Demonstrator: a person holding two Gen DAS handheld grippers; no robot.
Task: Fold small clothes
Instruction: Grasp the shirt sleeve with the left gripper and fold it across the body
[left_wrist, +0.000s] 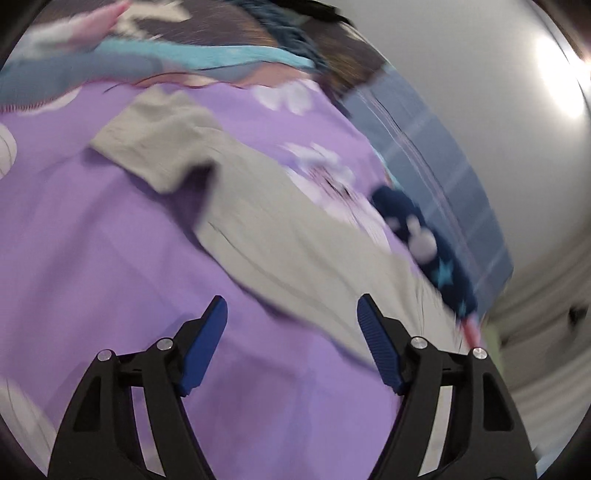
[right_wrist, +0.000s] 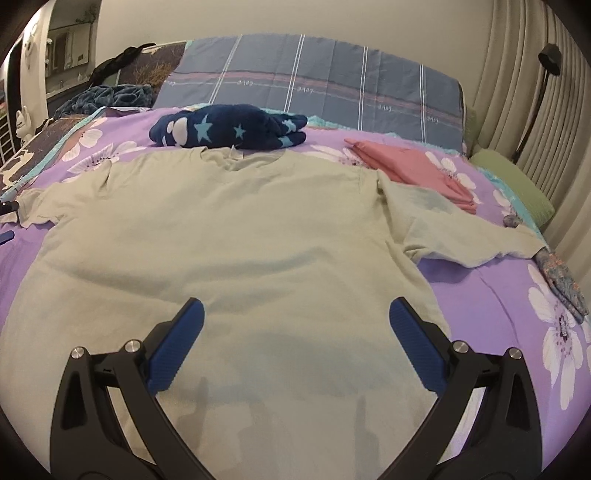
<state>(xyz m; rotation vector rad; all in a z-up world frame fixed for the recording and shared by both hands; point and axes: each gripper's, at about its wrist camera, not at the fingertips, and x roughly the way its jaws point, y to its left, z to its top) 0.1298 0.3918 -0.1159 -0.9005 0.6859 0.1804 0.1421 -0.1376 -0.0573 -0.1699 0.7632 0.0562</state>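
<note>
A pale green-grey T-shirt (right_wrist: 229, 236) lies spread flat on the purple flowered bedsheet (right_wrist: 491, 295), collar toward the far pillows, both sleeves out. My right gripper (right_wrist: 295, 321) is open and empty, hovering over the shirt's lower body. In the blurred left wrist view the same shirt (left_wrist: 280, 236) runs diagonally, its left sleeve (left_wrist: 159, 144) toward the upper left. My left gripper (left_wrist: 291, 314) is open and empty above the sheet (left_wrist: 92, 266) beside the shirt's side edge.
A dark blue star-print garment (right_wrist: 229, 127) lies just past the collar; it also shows in the left wrist view (left_wrist: 424, 236). A folded pink garment (right_wrist: 413, 170) lies at the far right. A blue plaid pillow (right_wrist: 314, 81), a green pillow (right_wrist: 517, 184) and curtains (right_wrist: 517, 92) border the bed.
</note>
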